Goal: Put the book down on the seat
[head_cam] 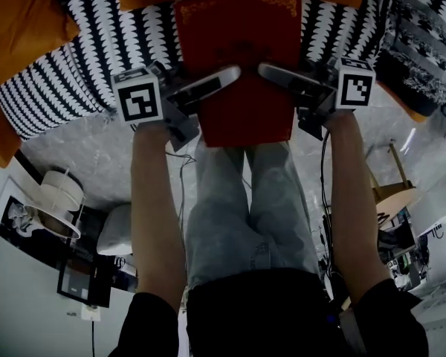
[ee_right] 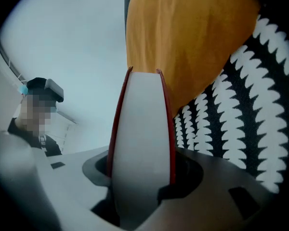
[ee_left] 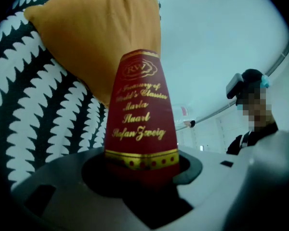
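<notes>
Red book [head_cam: 238, 58] sits between both tongs, out over the black-and-white seat [head_cam: 89, 58]. The left tongs [head_cam: 221, 78] are closed on its spine side, and the gold words [ee_left: 140, 114] face them. The right tongs [head_cam: 273, 73] are closed on the other side, where the white pages [ee_right: 142, 148] show. An orange cushion [ee_left: 96, 37] sits just past the book, ahead of both tongs. Whether the book touches the seat cannot be told.
</notes>
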### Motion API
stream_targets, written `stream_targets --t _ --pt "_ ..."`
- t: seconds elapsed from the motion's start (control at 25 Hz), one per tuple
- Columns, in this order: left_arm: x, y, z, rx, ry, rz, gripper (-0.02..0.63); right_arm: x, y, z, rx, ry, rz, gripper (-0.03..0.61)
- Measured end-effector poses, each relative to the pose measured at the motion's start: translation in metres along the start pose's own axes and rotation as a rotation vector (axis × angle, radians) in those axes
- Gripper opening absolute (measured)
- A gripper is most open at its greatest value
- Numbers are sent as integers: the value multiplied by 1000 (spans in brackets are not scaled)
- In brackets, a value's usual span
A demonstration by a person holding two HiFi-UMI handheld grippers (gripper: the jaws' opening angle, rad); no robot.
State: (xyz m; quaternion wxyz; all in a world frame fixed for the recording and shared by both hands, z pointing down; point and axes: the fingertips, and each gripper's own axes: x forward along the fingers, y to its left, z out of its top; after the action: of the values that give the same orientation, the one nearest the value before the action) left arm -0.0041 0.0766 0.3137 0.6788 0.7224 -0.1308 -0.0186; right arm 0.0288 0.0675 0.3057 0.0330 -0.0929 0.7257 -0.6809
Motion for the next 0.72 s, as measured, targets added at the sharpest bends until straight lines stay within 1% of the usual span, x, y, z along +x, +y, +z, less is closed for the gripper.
stream_targets --t 0.16,0.36,0.52,0.72 --pt "-1 15 0 -29 -4 21 233 4 -16 -1 29 11 8 238" --pt "1 35 3 -44 -8 50 235 7 -34 2 38 10 10 238" --pt "1 40 0 -81 -11 44 238 10 -42 -1 54 3 9 239" --pt "-5 47 1 -64 -13 77 241 13 -45 -2 58 2 20 239"
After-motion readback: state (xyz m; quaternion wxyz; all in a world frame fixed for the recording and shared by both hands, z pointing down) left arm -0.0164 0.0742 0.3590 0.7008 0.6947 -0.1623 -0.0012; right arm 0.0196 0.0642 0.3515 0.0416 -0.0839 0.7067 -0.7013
